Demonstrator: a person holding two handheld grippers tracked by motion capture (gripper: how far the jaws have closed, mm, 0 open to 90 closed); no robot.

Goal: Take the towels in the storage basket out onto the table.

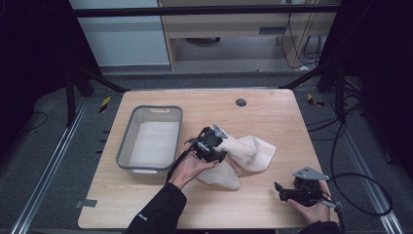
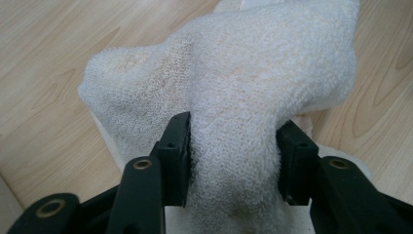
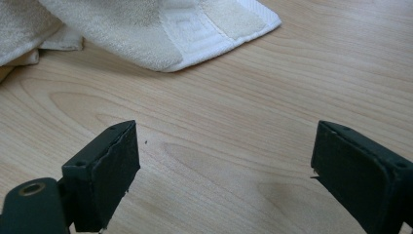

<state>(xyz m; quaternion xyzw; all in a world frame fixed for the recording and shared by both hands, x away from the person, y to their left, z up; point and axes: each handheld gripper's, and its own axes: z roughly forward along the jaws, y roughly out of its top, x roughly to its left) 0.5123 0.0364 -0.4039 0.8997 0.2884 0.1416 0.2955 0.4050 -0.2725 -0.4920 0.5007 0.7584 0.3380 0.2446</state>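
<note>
A cream terry towel (image 1: 253,151) lies crumpled on the middle of the wooden table (image 1: 272,117). My left gripper (image 1: 214,141) is down on the towel's left part. In the left gripper view a bunched fold of the towel (image 2: 243,63) fills the gap between the two pads, which touch it on both sides and pinch it narrower, so the left gripper (image 2: 234,131) is shut on the towel. My right gripper (image 1: 278,190) rests near the table's front right, open and holding nothing. In the right gripper view its jaws (image 3: 224,156) stand wide over bare wood, short of the towel's hemmed corner (image 3: 146,29).
A grey plastic bin (image 1: 125,146) with a white cloth lying flat inside stands at the table's left. A small black round disc (image 1: 240,102) sits at the far middle. Cables trail off the right edge.
</note>
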